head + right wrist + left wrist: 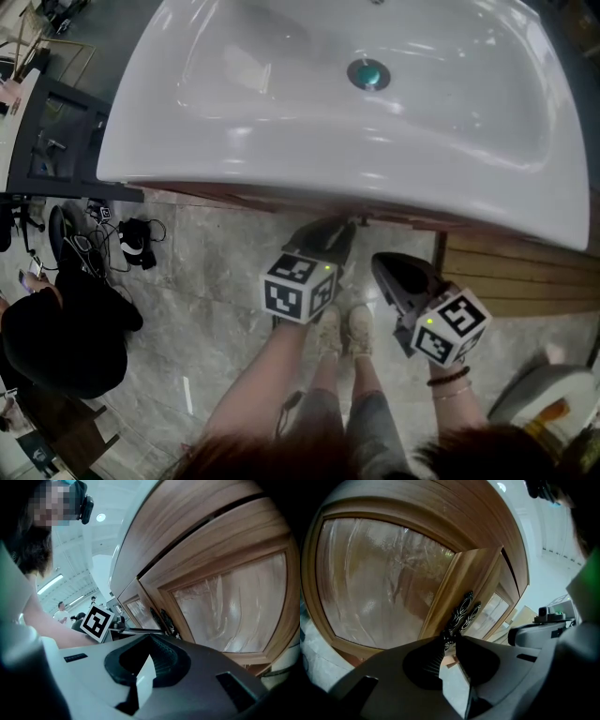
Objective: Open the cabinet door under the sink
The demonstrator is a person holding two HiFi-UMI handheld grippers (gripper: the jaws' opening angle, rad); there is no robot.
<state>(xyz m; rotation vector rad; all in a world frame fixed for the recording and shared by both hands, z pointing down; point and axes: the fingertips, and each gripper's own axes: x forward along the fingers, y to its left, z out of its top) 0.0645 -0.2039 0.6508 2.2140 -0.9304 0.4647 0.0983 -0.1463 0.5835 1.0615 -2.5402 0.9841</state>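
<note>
From above, the white sink (281, 169) overhangs the wooden cabinet. The left gripper view shows the left cabinet door (379, 573) with its frosted glass panel and two ornate black handles (461, 611) at the middle seam. My left gripper (450, 639) (342, 230) is shut on the lower end of the left door's handle, its pads pinching it. My right gripper (380, 267) (150, 641) hangs just right of it, shut and empty, a little short of the right door (234, 606). The door's edge shows beside the handles.
A person in black (66, 328) crouches on the marble floor at the left, next to cables (131, 239). Wooden slats (516, 277) lie under the sink at the right. My own shoes (342, 328) stand below the grippers.
</note>
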